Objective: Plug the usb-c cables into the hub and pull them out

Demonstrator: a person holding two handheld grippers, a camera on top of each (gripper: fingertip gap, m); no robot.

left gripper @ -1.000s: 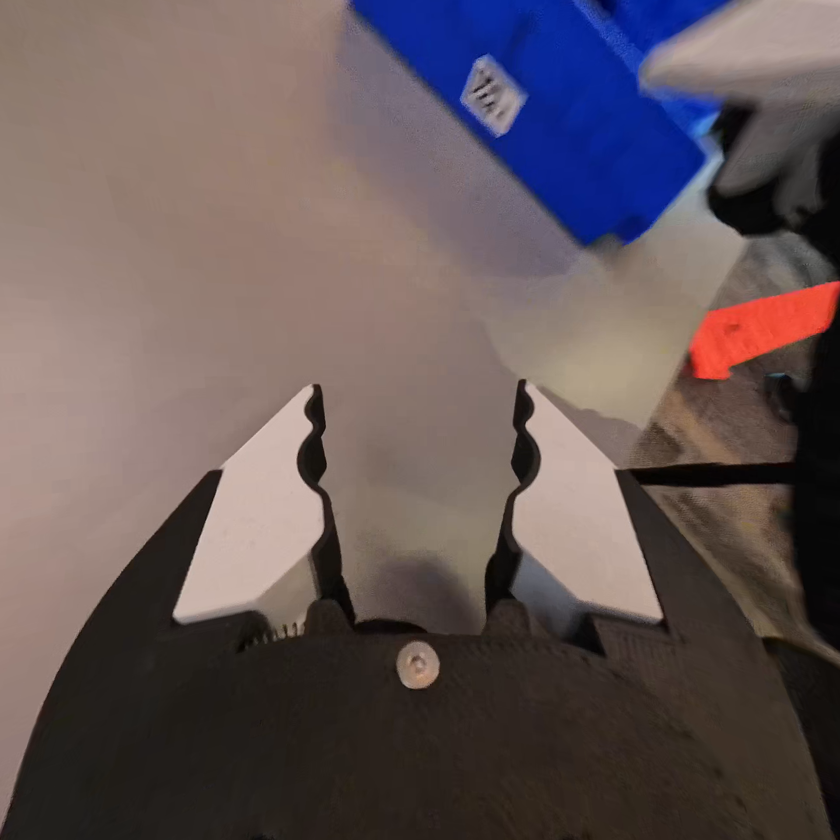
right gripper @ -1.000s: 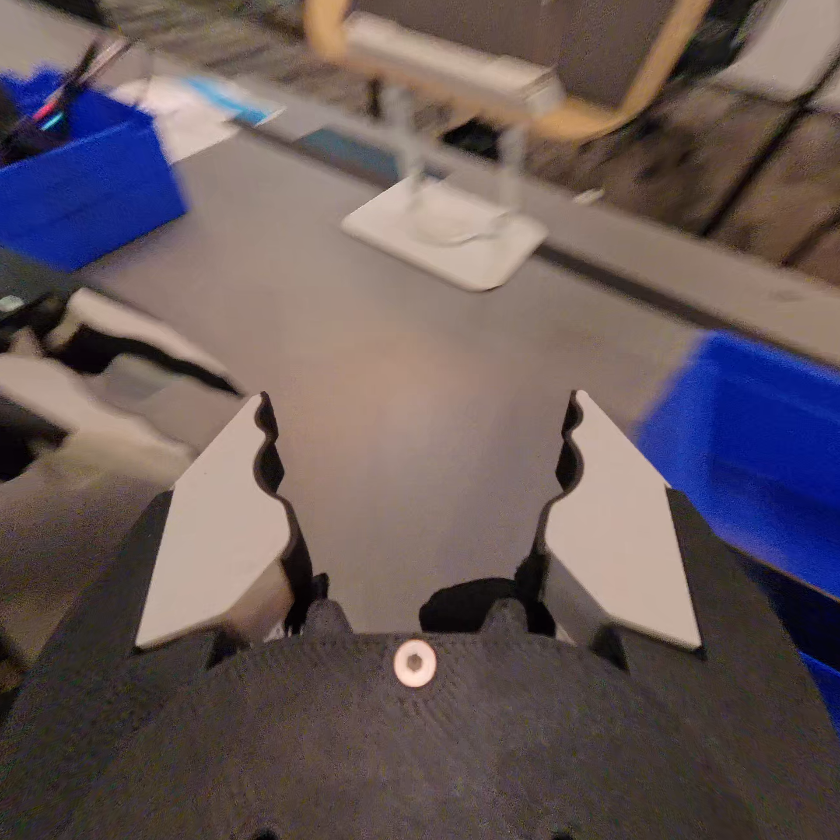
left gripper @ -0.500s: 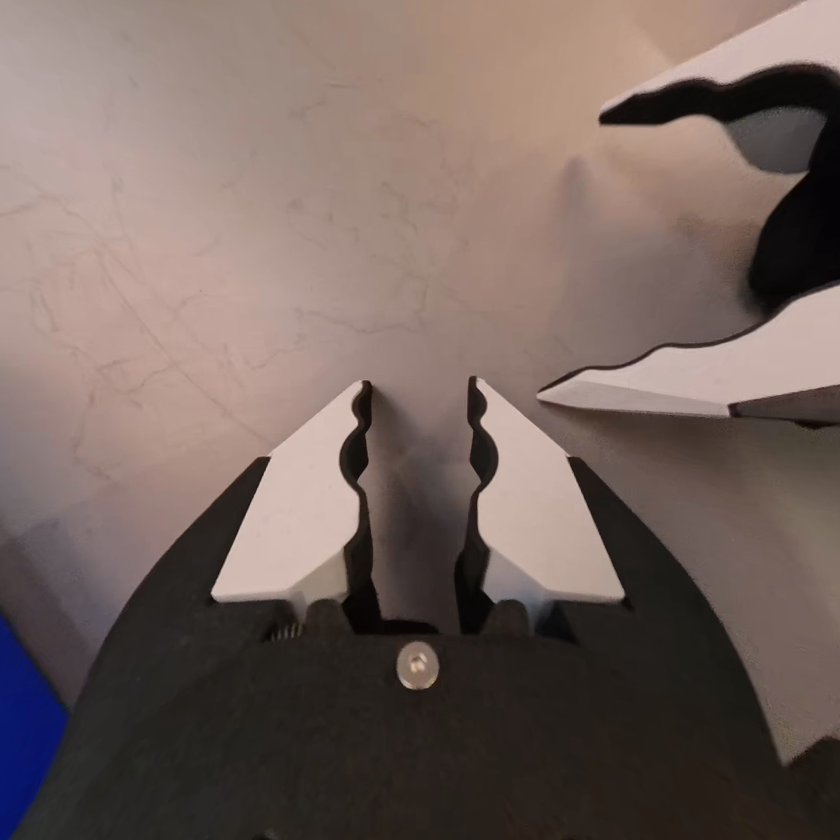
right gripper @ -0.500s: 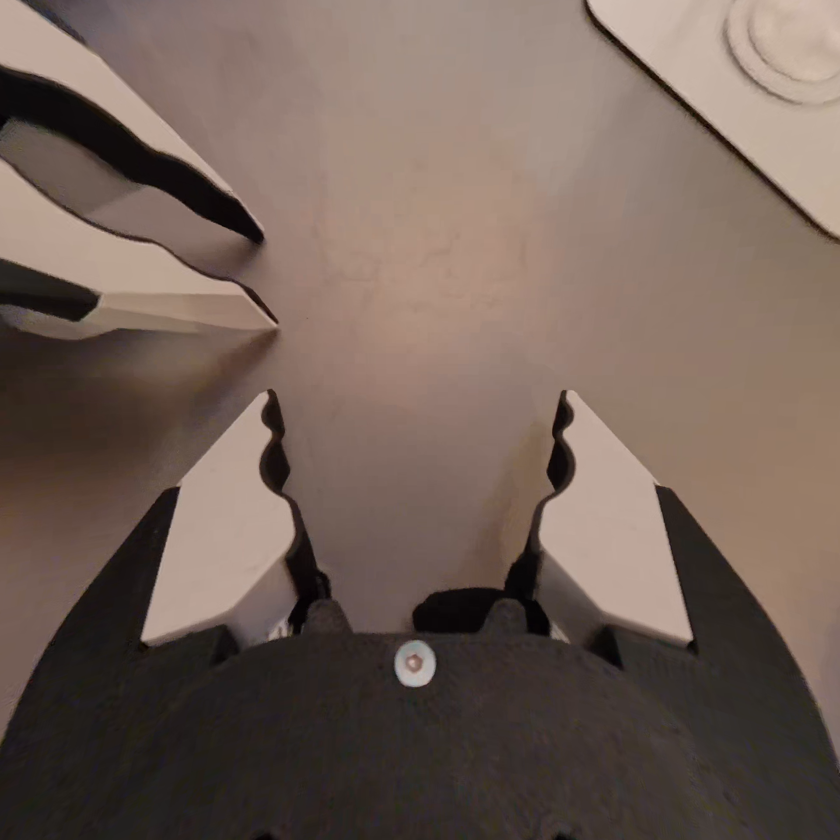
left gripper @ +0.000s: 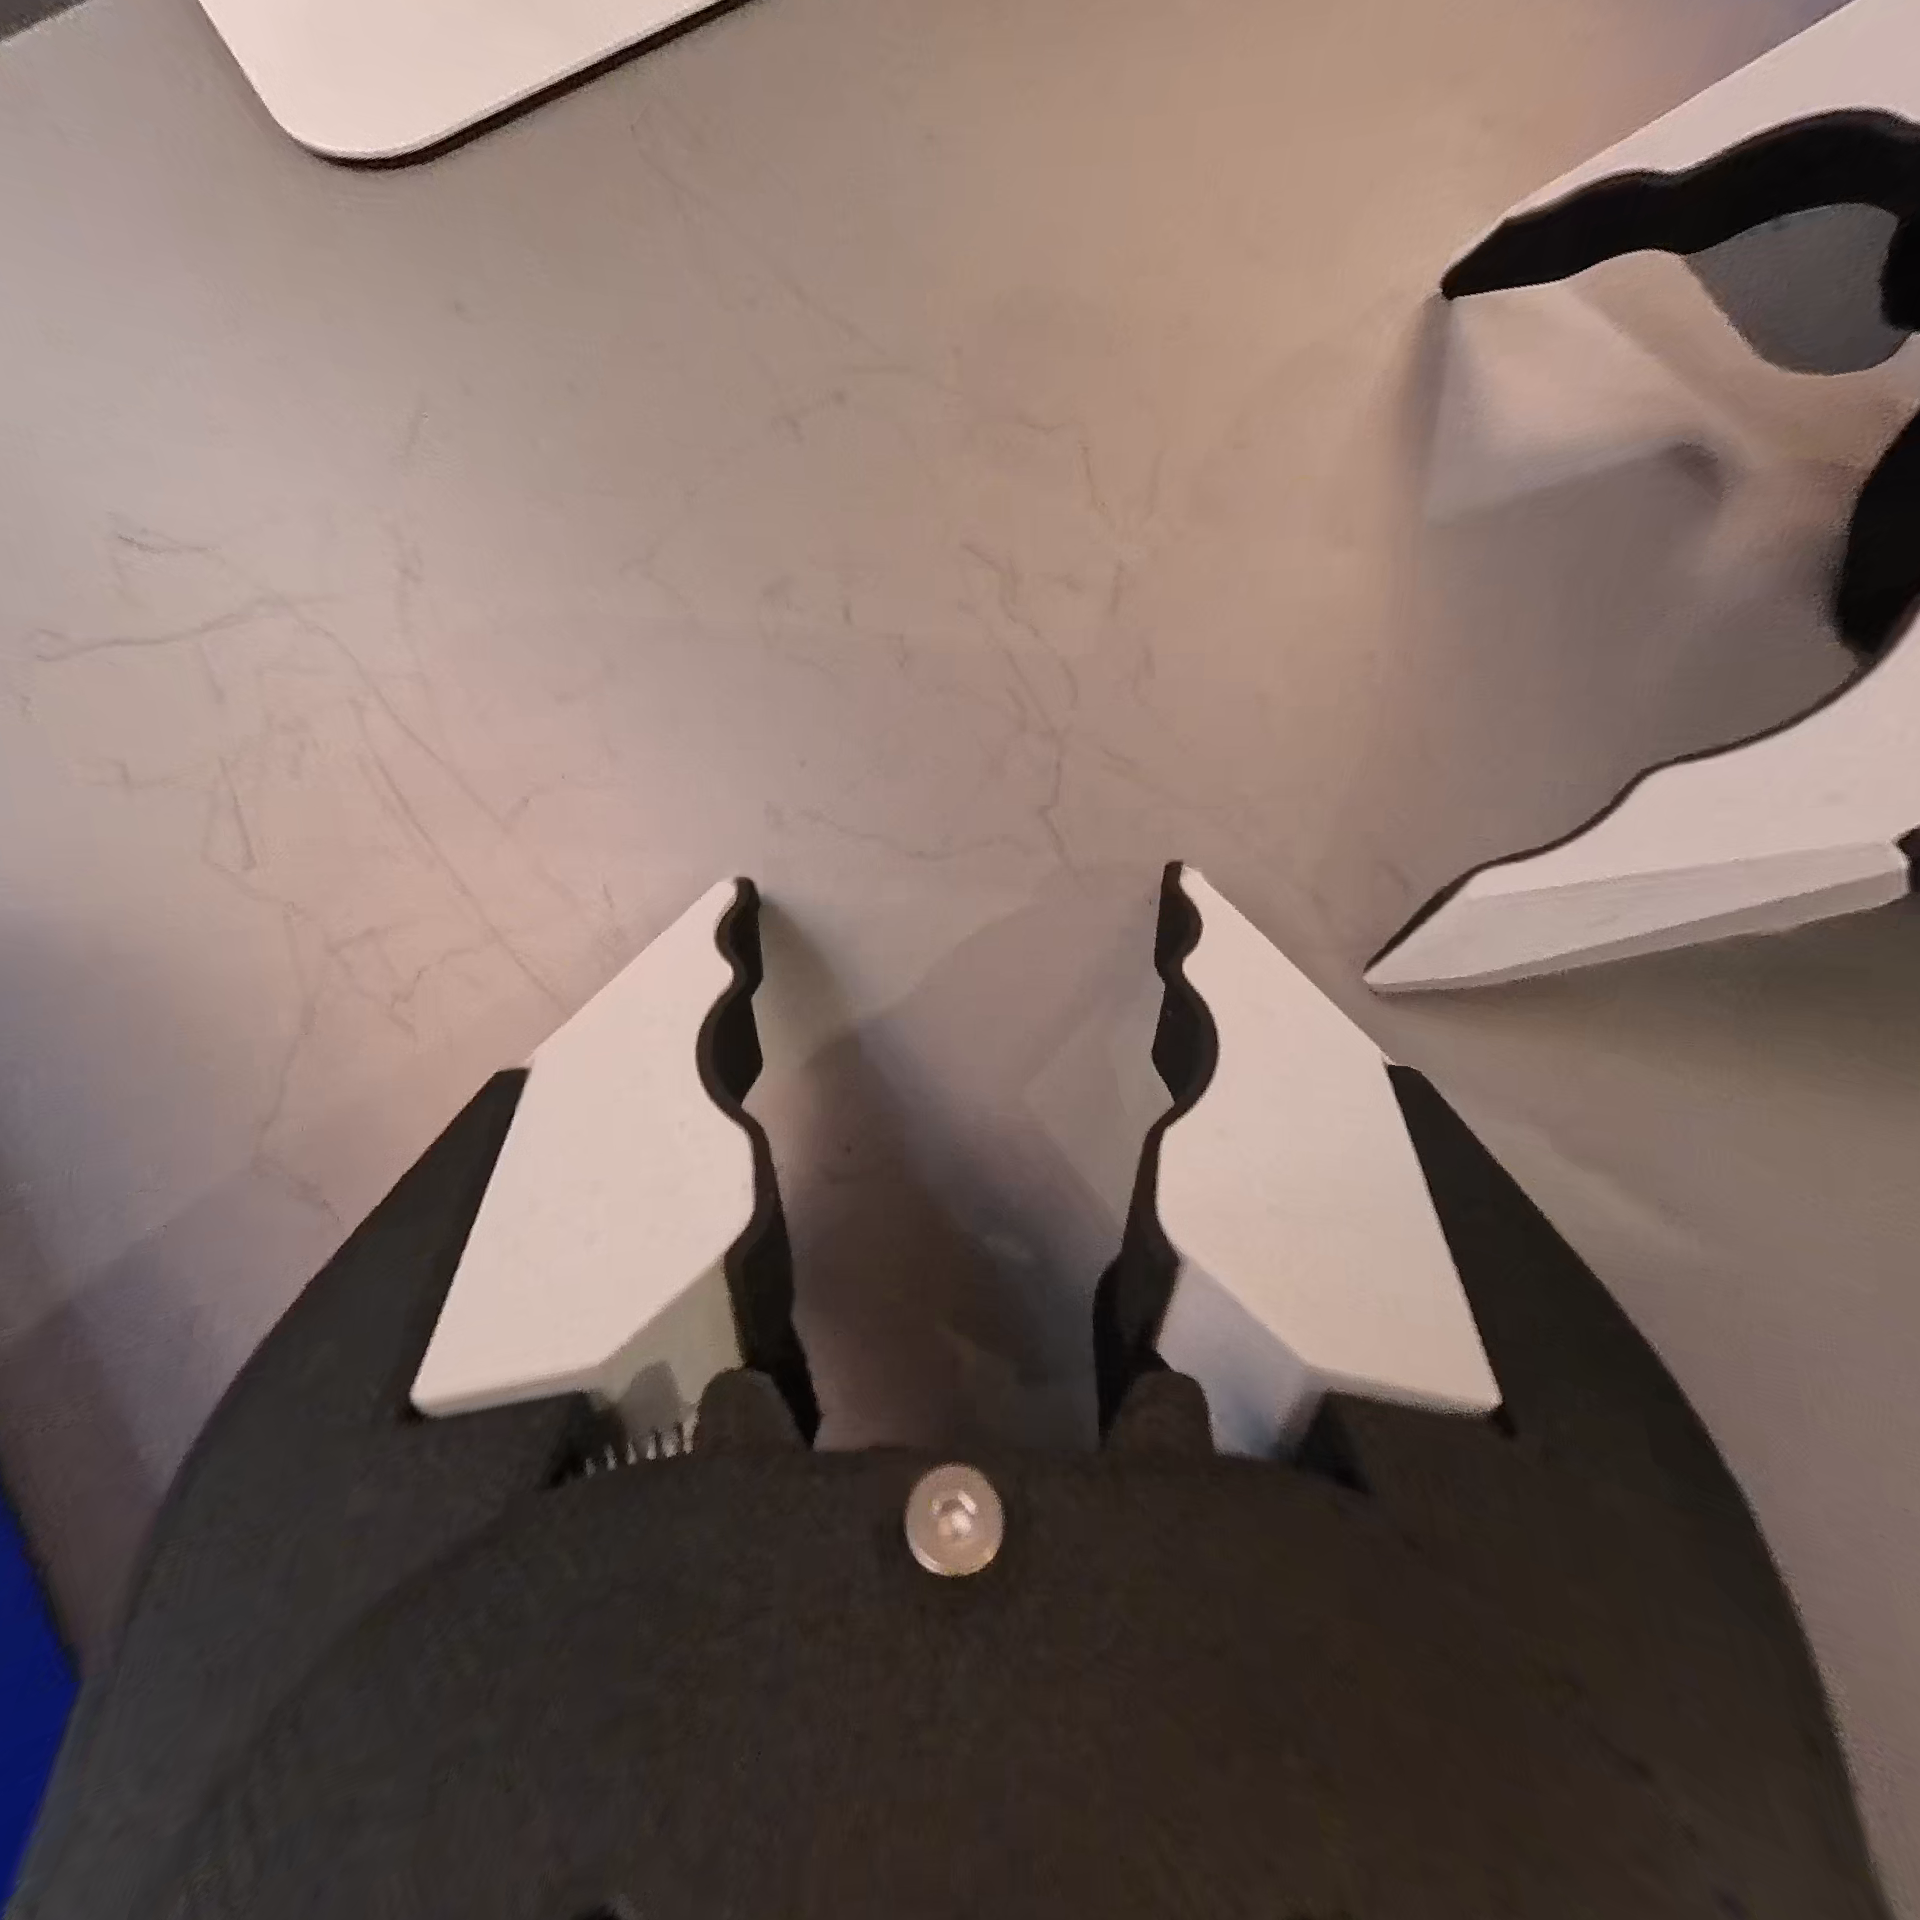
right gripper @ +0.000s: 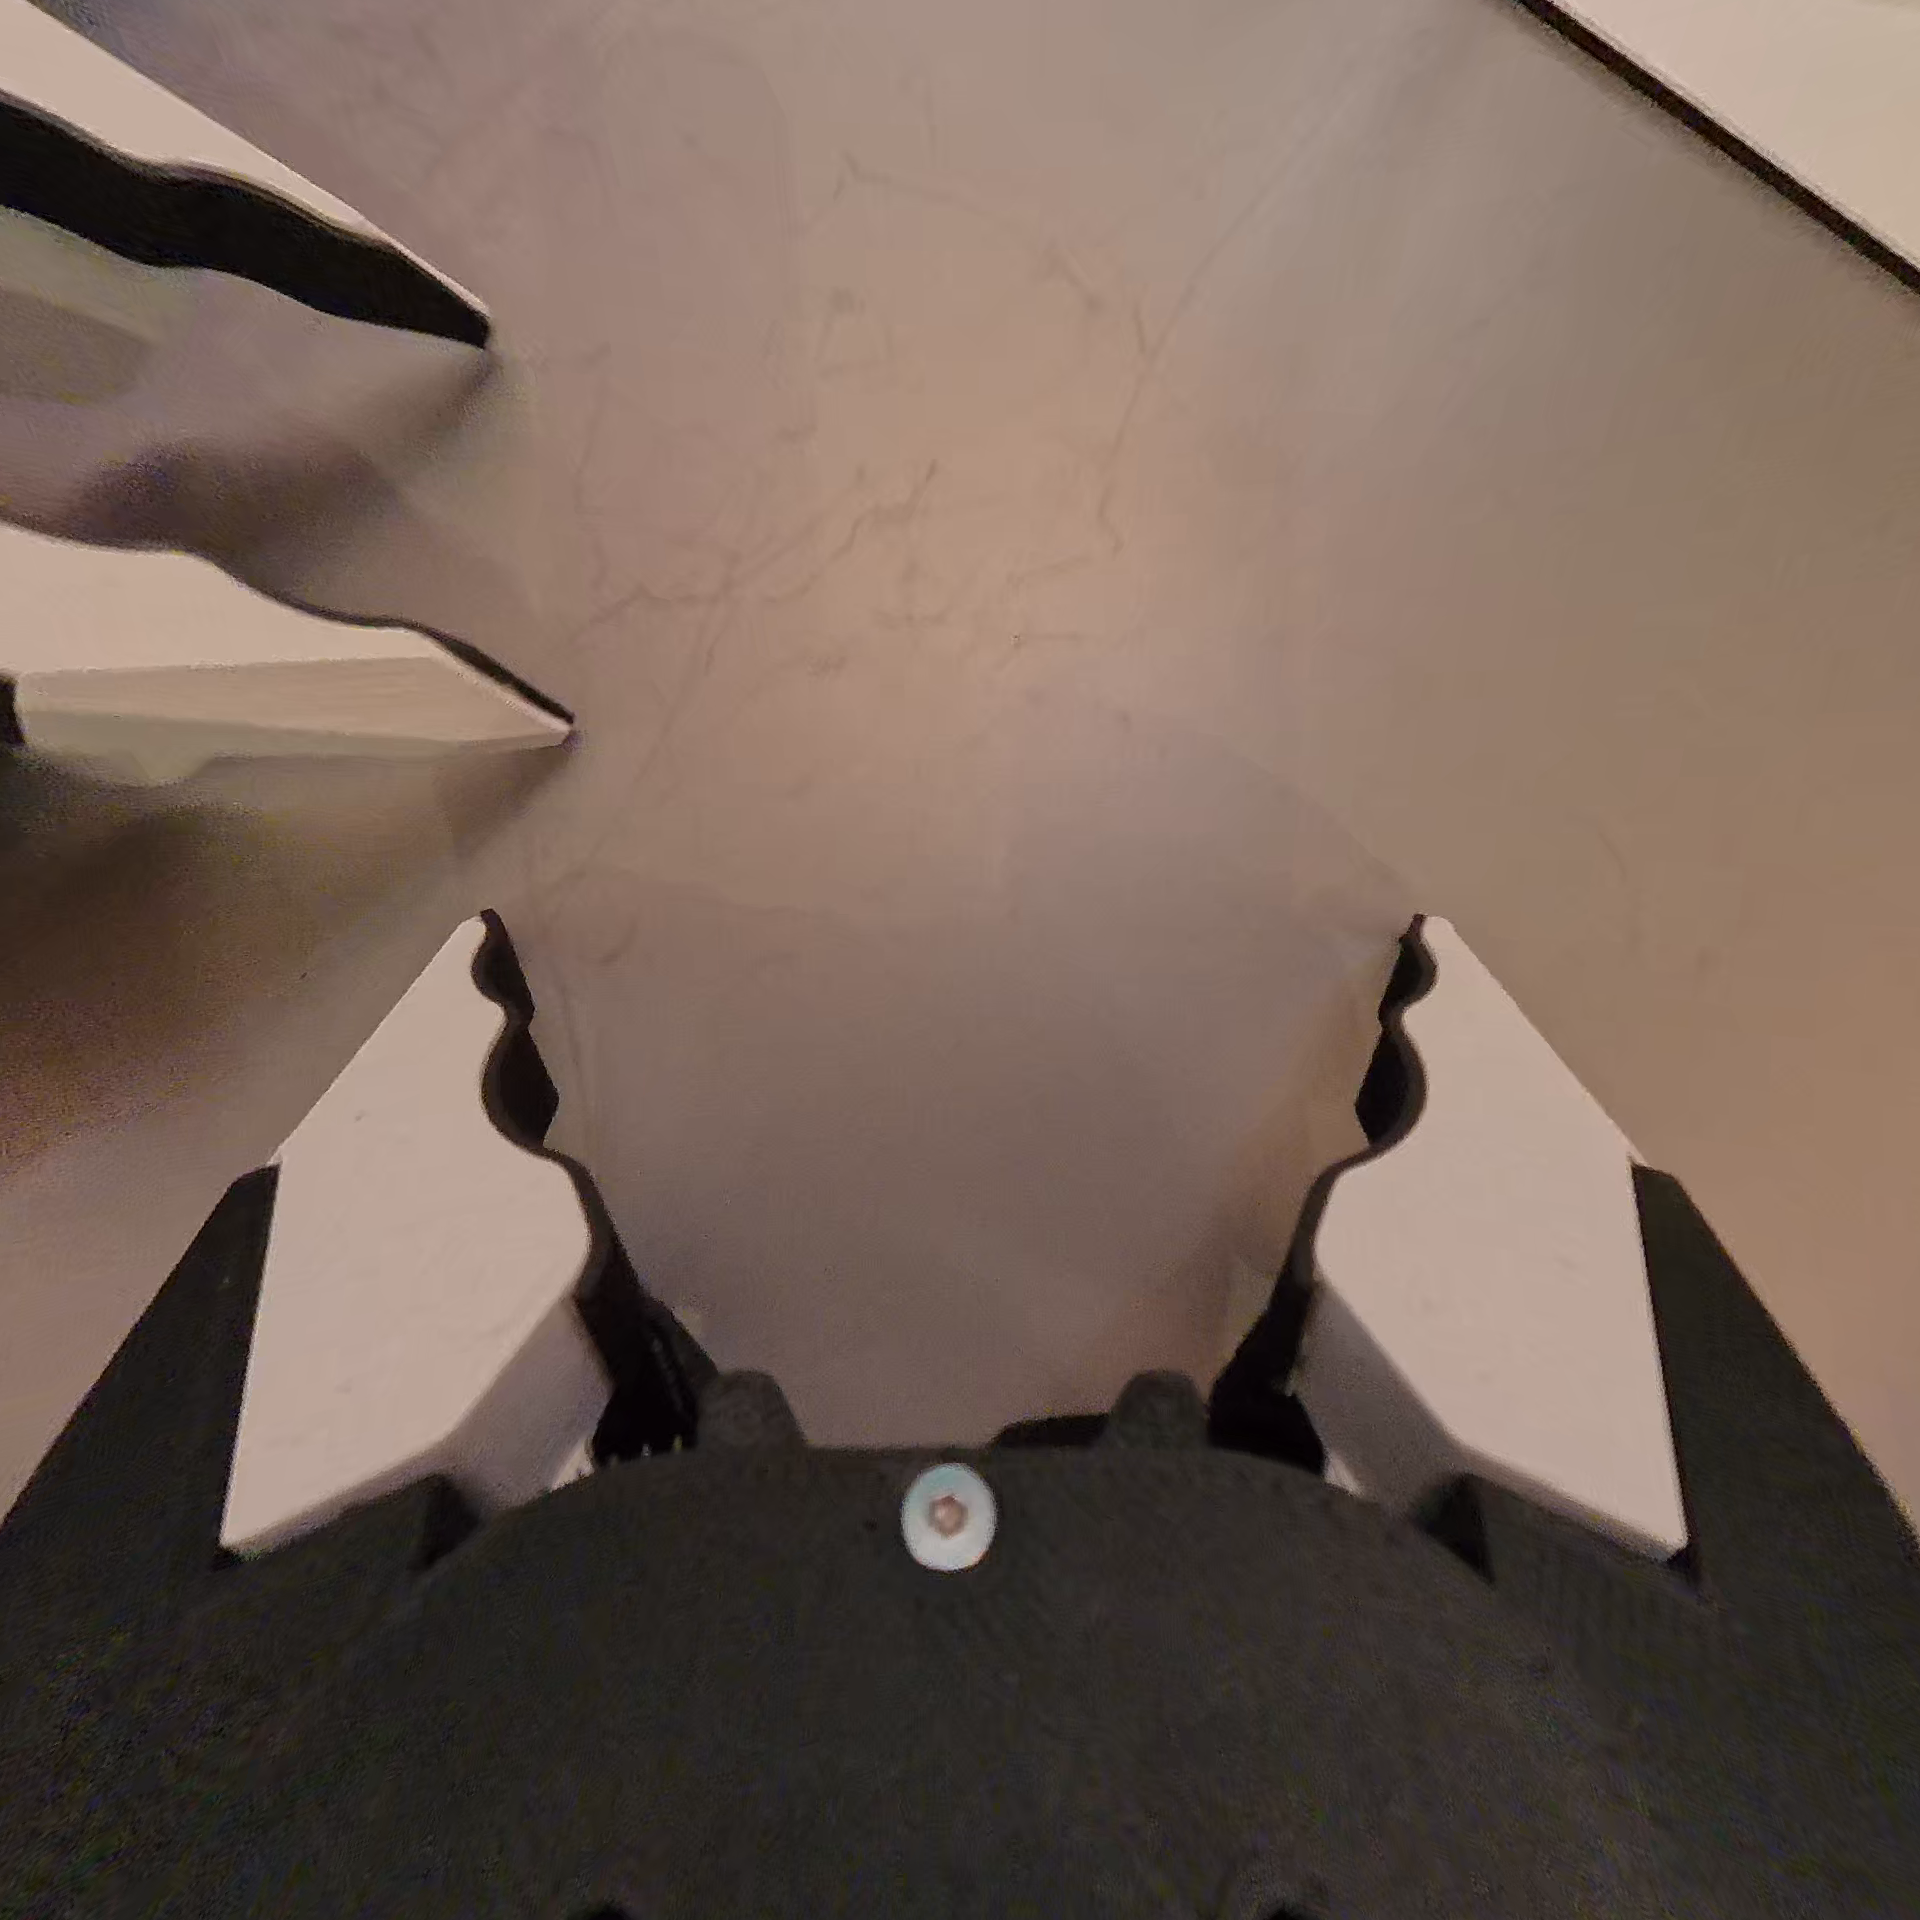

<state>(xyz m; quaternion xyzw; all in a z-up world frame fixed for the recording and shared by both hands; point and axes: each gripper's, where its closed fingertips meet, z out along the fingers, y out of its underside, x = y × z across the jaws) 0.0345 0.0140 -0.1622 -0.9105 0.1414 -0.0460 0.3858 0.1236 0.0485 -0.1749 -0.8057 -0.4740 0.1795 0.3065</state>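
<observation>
No hub and no usb-c cable shows in either view. My left gripper [left gripper: 958,878] is open and empty, its white fingers pointing down close over the grey table [left gripper: 727,520]. My right gripper [right gripper: 953,920] is open wide and empty, also close over the table [right gripper: 1039,520]. Each gripper shows in the other's view: the right one [left gripper: 1413,634] comes in from the right edge of the left wrist view, and the left one [right gripper: 525,530] comes in from the left edge of the right wrist view. Their tips are near each other but apart.
A white flat base plate lies on the table, with a corner at the top left of the left wrist view [left gripper: 447,62] and at the top right of the right wrist view [right gripper: 1787,104]. A sliver of blue bin [left gripper: 21,1662] sits at the lower left.
Both grippers have tipped down from looking across the room to hovering close over the table. In the last half second both sets of fingers have spread wider.
</observation>
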